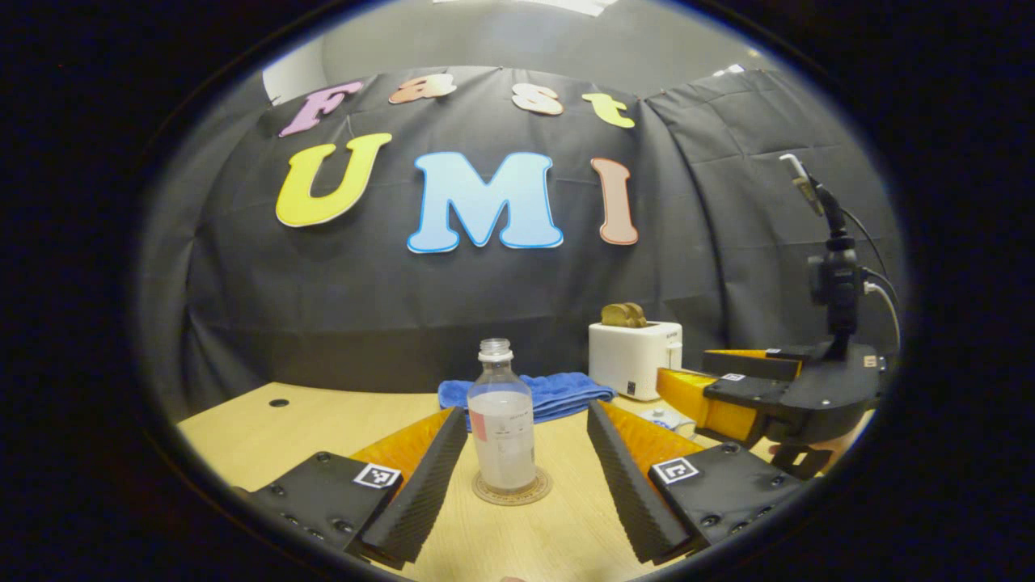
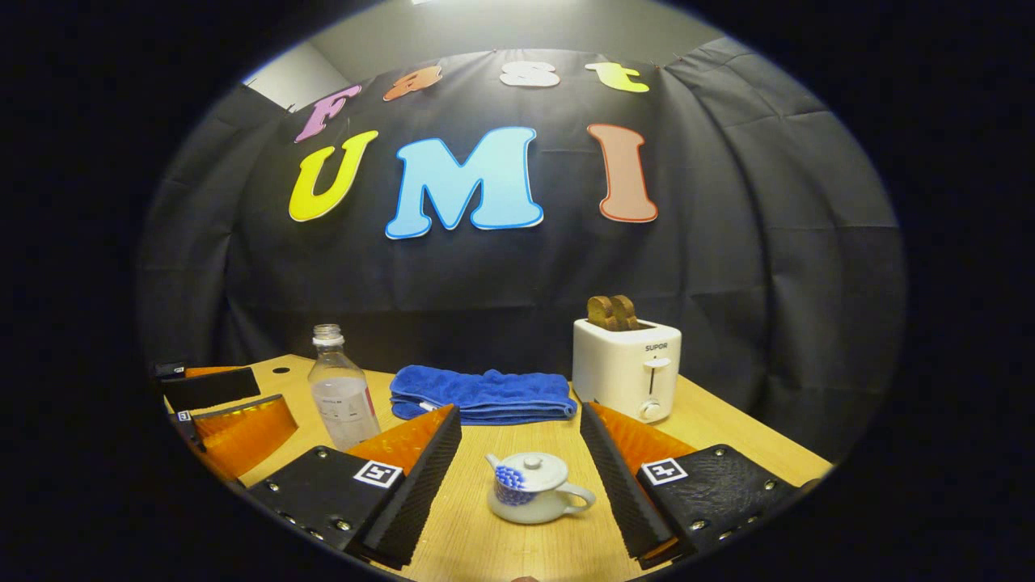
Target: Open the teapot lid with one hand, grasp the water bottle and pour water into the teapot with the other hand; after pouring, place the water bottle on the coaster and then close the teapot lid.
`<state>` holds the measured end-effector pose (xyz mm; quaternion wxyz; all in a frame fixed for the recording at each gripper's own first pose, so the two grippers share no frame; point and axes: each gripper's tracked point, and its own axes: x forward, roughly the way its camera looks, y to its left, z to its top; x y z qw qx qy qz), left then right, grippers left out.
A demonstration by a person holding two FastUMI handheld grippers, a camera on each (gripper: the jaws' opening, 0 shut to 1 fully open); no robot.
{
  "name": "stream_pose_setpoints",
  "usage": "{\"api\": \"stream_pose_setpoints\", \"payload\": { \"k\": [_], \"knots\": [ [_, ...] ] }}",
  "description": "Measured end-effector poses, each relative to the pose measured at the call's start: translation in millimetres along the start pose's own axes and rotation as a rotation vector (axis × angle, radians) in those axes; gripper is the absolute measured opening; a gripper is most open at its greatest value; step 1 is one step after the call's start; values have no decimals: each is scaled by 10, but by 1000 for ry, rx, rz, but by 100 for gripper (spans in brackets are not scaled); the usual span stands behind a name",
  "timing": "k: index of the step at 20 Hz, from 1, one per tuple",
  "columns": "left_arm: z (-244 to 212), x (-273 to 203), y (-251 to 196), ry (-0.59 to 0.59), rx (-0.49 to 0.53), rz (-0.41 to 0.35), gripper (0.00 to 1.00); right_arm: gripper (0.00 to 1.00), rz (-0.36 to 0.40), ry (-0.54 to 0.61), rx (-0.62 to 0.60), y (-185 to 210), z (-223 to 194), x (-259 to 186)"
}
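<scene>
In the left gripper view my left gripper (image 1: 525, 477) is spread wide, its fingers apart on either side of the water bottle (image 1: 501, 420) and touching nothing. The bottle stands upright and uncapped on the round coaster (image 1: 512, 489) at twelve o'clock from me, about a third full of water. Behind it lies a folded blue towel (image 1: 558, 392), and at one o'clock a white toaster (image 1: 635, 356) with bread in its slots. My right gripper (image 1: 728, 396) hangs at three o'clock, above the wooden table (image 1: 323, 420).

In the right gripper view my right gripper (image 2: 521, 477) is also released, fingers wide apart, with the small white teapot (image 2: 534, 489) on the table between them at twelve o'clock, untouched. Its lid (image 2: 531, 467) is seated, spout at nine o'clock, handle at three. The bottle stands at ten o'clock, with my left gripper just beside it at nine.
</scene>
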<state>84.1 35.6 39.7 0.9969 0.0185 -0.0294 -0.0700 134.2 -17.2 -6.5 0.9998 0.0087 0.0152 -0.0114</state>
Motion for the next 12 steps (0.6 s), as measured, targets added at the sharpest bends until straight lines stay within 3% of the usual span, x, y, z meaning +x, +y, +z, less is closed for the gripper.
{"api": "stream_pose_setpoints", "payload": {
  "k": [12],
  "knots": [
    [43,-669,-324,15,-9,20,100,92,-45,-26,-37,-55,215,-1201]
  ]
}}
